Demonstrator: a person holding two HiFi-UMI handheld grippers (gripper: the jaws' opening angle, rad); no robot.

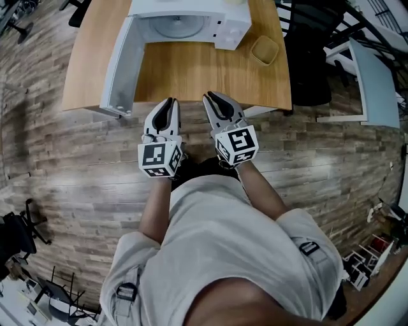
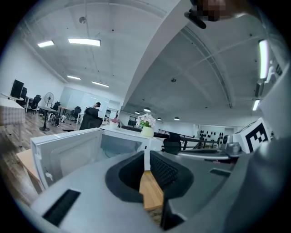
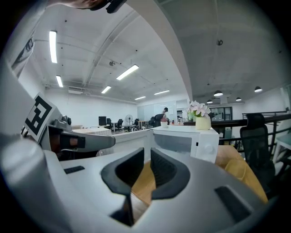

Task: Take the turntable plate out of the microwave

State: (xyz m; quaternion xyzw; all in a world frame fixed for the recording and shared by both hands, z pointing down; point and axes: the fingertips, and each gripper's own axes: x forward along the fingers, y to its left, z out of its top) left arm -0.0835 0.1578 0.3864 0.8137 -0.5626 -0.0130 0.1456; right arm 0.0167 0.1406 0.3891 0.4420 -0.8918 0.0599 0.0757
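The microwave (image 1: 191, 16) stands at the far side of the bench (image 1: 197, 70). Its door (image 1: 121, 63) is swung fully open to the left, so the cavity faces the person. The turntable plate (image 1: 180, 25) lies on the cavity floor in plain reach, not yet touched. The left claw (image 1: 169, 102) and the right claw (image 1: 213, 97) hang side by side over the bench's near edge, well short of the opening, and both aim roughly level at it. Each is released and empty: its jaws stand only narrowly apart, with bare wood showing through the slit. That narrow set probably suits slipping 1 jaw under the plate's thin rim and the other over it. A yellow tub (image 1: 264, 49) sits near the microwave's front right corner, clear of the likely path.
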